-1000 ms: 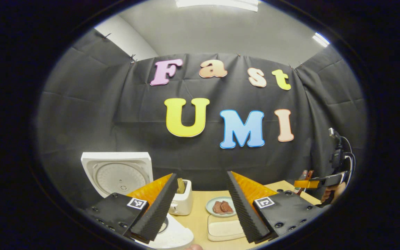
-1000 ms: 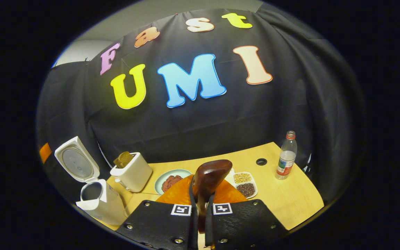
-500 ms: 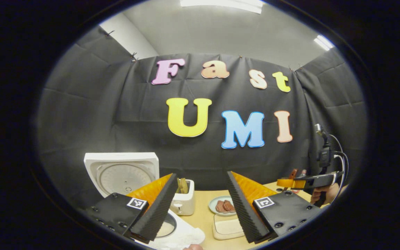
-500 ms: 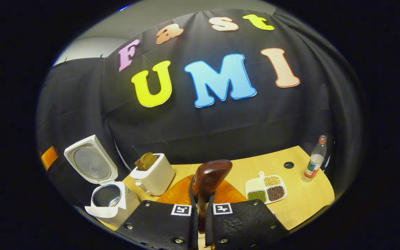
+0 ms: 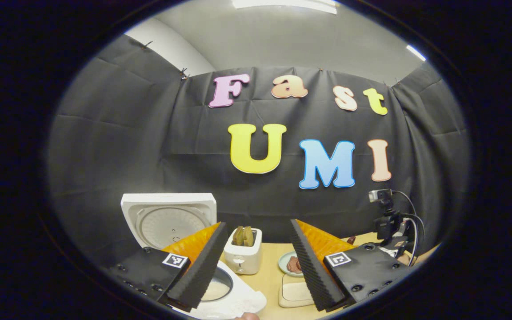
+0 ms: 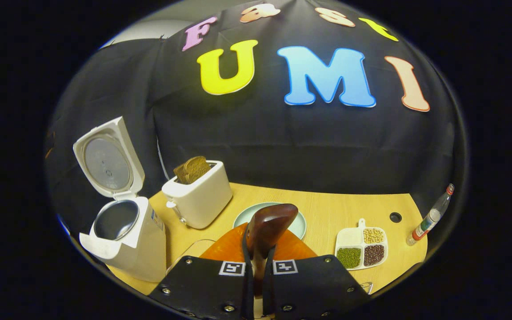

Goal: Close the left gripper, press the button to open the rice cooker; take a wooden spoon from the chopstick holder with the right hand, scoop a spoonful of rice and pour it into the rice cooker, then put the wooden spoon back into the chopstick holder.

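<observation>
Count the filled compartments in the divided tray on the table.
3. In the divided tray, near the table's right end: pale beans at back right, dark beans at front right, green beans at front left. The back-left compartment looks empty.

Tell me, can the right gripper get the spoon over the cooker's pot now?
Probably yes: the rice cooker lid stands open, the wooden spoon is clamped in the right gripper, nothing between.

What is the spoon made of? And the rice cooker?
The spoon looks like dark, polished wood: reddish-brown and shiny where the light hits it. The rice cooker seems to be smooth white plastic outside, and its inner pot looks like grey metal.
</observation>
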Tool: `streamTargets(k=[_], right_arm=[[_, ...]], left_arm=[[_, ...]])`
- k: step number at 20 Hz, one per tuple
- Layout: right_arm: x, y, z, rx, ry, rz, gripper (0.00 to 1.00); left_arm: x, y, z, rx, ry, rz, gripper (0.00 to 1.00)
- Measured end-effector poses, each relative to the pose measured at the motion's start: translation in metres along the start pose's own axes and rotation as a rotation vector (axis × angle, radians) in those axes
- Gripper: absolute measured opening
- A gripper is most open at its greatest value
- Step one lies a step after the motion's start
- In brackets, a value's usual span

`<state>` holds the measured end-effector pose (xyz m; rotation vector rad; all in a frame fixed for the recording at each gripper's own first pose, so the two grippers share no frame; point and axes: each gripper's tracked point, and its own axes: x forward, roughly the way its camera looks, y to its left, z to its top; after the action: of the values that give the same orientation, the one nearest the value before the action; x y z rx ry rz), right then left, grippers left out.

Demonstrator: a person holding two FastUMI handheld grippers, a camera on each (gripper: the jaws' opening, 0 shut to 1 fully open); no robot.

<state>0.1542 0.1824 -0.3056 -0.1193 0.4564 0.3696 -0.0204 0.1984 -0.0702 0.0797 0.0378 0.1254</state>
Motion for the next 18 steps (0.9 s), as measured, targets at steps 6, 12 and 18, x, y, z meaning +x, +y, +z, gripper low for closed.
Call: streamTargets(k=[6, 12, 18], right_arm=[[0.024, 0.003, -0.038, -0.132, 0.077, -0.029, 0.08], [0.030, 0.029, -0.065, -0.054, 0.151, 0.004, 0.08], [0.030, 0.056, -0.075, 0.285, 0.192, 0.107, 0.08]], left_arm=[[-0.003, 0.012, -0.003, 0.010, 0.009, 0.042, 0.96], [-0.011, 0.024, -0.005, 0.024, 0.009, 0.070, 0.96], [-0.025, 0.039, -0.006, 0.010, 0.013, 0.096, 0.96]])
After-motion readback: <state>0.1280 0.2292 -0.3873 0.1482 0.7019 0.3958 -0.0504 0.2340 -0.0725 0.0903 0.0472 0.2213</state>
